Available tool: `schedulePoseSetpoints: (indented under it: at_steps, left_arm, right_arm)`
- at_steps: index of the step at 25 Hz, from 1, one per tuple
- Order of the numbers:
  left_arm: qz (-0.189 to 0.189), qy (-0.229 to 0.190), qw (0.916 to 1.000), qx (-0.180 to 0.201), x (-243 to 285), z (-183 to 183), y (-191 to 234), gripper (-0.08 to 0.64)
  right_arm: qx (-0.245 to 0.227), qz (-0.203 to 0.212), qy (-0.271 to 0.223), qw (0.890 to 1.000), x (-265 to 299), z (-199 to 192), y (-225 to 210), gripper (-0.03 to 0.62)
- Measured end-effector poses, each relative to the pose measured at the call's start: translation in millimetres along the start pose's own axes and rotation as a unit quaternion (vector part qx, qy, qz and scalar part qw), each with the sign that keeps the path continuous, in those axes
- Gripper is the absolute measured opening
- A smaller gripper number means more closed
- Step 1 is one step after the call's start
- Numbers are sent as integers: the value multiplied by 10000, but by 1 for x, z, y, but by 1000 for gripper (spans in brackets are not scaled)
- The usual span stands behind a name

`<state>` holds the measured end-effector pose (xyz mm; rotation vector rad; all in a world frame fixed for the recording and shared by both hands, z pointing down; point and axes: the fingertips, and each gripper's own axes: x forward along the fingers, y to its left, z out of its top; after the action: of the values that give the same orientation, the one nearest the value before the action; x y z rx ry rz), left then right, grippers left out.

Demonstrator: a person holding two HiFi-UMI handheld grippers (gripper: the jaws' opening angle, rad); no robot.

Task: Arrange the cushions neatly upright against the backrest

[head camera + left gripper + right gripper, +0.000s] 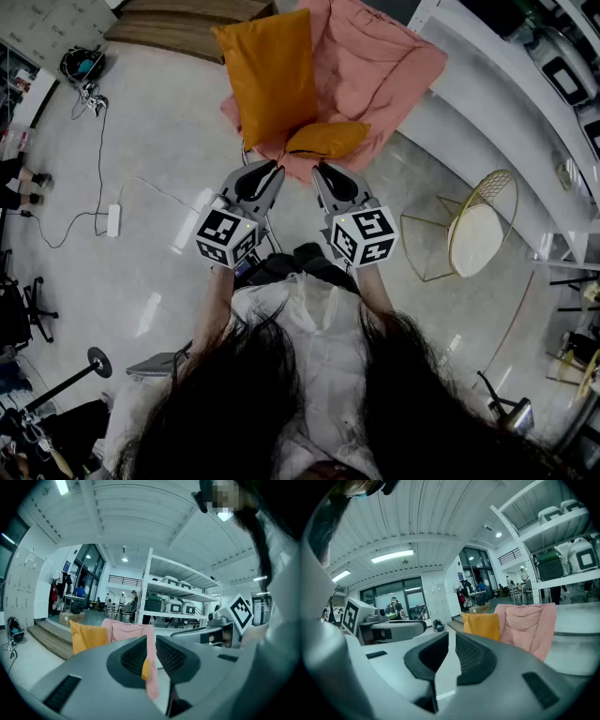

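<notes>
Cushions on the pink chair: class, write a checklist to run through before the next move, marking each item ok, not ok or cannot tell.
1. Large cushion upright: ok.
2. Small cushion upright: not ok, it lies flat on the chair.
3. Left gripper empty: ok, jaws together on nothing.
4. Right gripper empty: ok, likewise shut.
5. Jaws open for a grasp: not ok.
6. Grippers at the chair: not ok, both are short of it.
</notes>
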<state>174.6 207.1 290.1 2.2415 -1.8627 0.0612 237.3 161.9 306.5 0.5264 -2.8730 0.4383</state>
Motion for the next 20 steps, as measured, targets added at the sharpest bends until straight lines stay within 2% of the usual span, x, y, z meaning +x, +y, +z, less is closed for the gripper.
schedulePoseSetpoints:
  at_steps: [12,20]
  left_arm:
    - [248,44,9996,-122,21,-4,-4,72]
    - [645,15,9978,-161,28,-6,-2,72]
  right_arm:
    - [232,142,-103,9996,-7,5,-32,60]
    - [249,678,-98,9973,-5,6,-45,60]
